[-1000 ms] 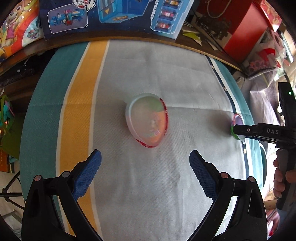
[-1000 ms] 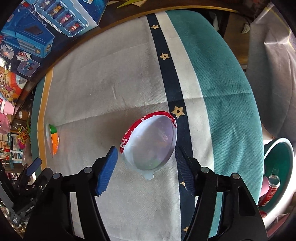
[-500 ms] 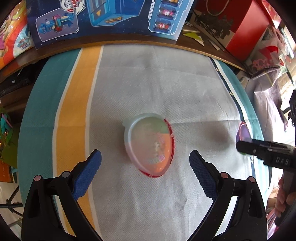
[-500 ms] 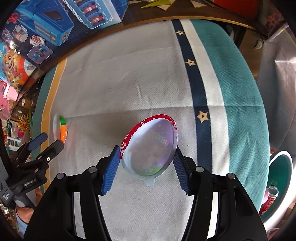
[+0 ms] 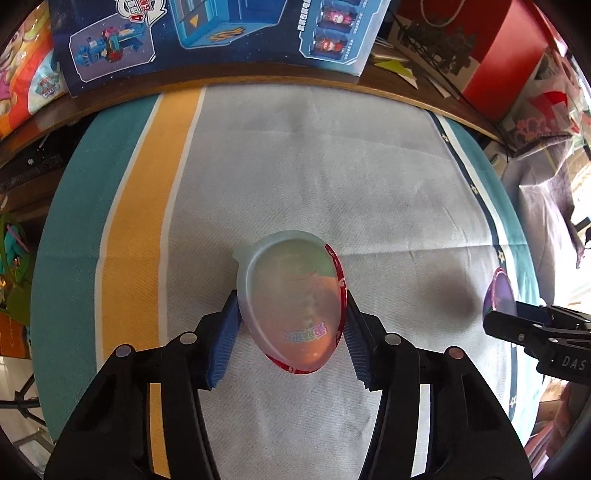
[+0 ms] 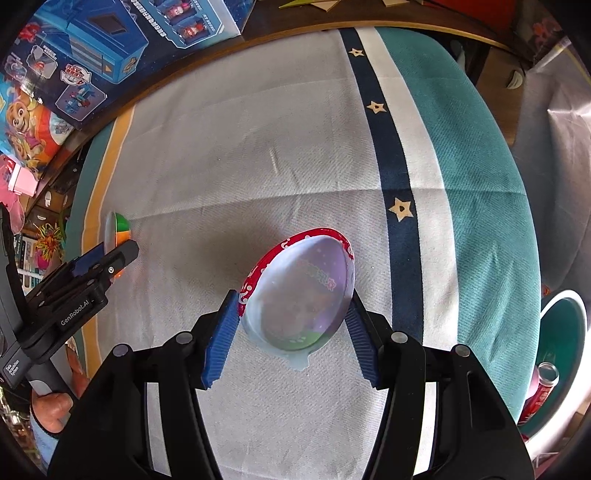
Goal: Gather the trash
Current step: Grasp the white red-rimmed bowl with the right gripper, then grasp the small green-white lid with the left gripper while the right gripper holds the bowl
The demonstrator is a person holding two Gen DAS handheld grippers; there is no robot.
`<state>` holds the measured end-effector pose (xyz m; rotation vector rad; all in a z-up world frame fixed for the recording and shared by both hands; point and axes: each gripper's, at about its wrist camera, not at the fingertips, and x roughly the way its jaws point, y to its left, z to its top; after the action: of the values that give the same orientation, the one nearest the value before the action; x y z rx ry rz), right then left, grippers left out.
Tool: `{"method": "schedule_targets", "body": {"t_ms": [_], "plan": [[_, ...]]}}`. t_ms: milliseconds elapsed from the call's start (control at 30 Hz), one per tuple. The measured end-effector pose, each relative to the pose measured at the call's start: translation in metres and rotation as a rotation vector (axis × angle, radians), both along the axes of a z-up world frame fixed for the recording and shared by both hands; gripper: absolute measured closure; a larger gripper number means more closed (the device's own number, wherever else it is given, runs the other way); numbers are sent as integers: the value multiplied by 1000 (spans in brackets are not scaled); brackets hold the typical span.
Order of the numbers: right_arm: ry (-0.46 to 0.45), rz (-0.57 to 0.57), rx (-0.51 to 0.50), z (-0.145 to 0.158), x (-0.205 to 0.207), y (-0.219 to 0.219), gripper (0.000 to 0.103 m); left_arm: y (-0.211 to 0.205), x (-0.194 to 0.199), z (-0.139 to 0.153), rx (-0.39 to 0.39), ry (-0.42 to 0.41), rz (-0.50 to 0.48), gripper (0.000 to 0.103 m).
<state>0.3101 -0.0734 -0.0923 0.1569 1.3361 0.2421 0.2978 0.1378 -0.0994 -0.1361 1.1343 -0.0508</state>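
Note:
Two egg-shaped plastic shell halves with red rims lie on the striped tablecloth. My left gripper is shut on the orange-green half, blue pads against both its sides. My right gripper is shut on the purple half in the same way. Each half also shows edge-on in the other view: the purple half in the left wrist view, held by the right gripper, and the orange-green half in the right wrist view, held by the left gripper.
A teal bin with a white rim holding a red can stands off the table's right edge. Toy boxes line the far edge, with a red box at the back right.
Both grippers moved forward over their shell halves and closed; the left was wide open half a second ago, the right was nearly shut on its half.

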Motion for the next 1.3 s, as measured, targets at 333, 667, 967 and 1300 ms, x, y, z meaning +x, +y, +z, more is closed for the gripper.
{"method": "schedule_targets", "body": {"t_ms": [333,667,967,1300], "plan": [[-22,-26,55,16,-20,-26,48,-26,-23,24,11,-36,-46,49],[-80,-118,132,46,-71,-99,48,-98,-63,55,-15,-69,-179,49],[-145,-265,126,59,-127,-202,48,-183,-90,64,-37,-72,-298,49],[-190,-453,129,52,-183,-322,48,-287,-115,62,-23,-56,-485,49]]}}
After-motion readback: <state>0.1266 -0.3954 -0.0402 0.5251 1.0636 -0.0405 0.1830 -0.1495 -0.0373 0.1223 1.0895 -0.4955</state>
